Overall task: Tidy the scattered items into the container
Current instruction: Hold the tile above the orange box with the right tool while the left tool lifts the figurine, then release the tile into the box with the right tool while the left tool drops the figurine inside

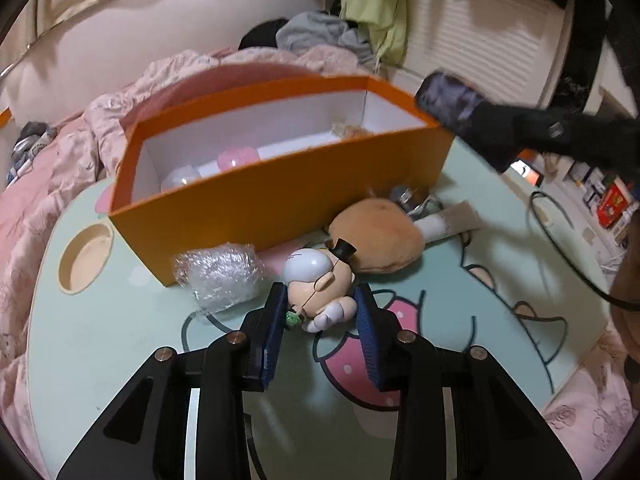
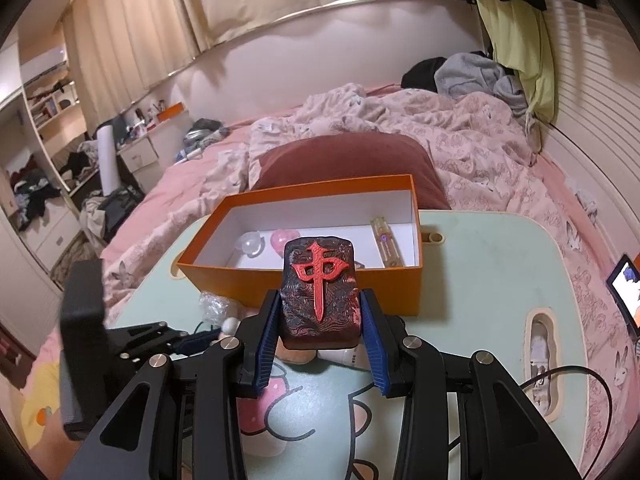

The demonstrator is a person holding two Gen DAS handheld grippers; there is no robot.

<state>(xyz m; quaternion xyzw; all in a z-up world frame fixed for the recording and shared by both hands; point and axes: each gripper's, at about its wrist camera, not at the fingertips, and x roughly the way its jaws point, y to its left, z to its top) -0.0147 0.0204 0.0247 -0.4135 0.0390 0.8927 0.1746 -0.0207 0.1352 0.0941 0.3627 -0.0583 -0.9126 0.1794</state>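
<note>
An orange box (image 1: pixel 280 196) with a white inside stands on the mint lap table (image 1: pixel 120 332). In front of it a small figurine (image 1: pixel 308 270) with a white head and a black top hat lies on the table. My left gripper (image 1: pixel 321 292) has its blue pads against the figurine's two sides. My right gripper (image 2: pixel 320 296) is shut on a dark mahjong-style block (image 2: pixel 316 272) with a red character, held in the air before the box (image 2: pixel 320 280). In the left wrist view that block (image 1: pixel 448 104) hovers by the box's right corner. Clear and pink balls (image 2: pixel 280 238) and a small bottle (image 2: pixel 384 248) lie in the box.
A bubble-wrap bundle (image 1: pixel 220 276), a tan plush toy (image 1: pixel 380 240), a metal piece (image 1: pixel 404 196) and a white tube (image 1: pixel 436 224) lie against the box's front. A black cable (image 1: pixel 560 248) crosses the table's right side. The table stands on a bed with a pink quilt (image 2: pixel 460 140).
</note>
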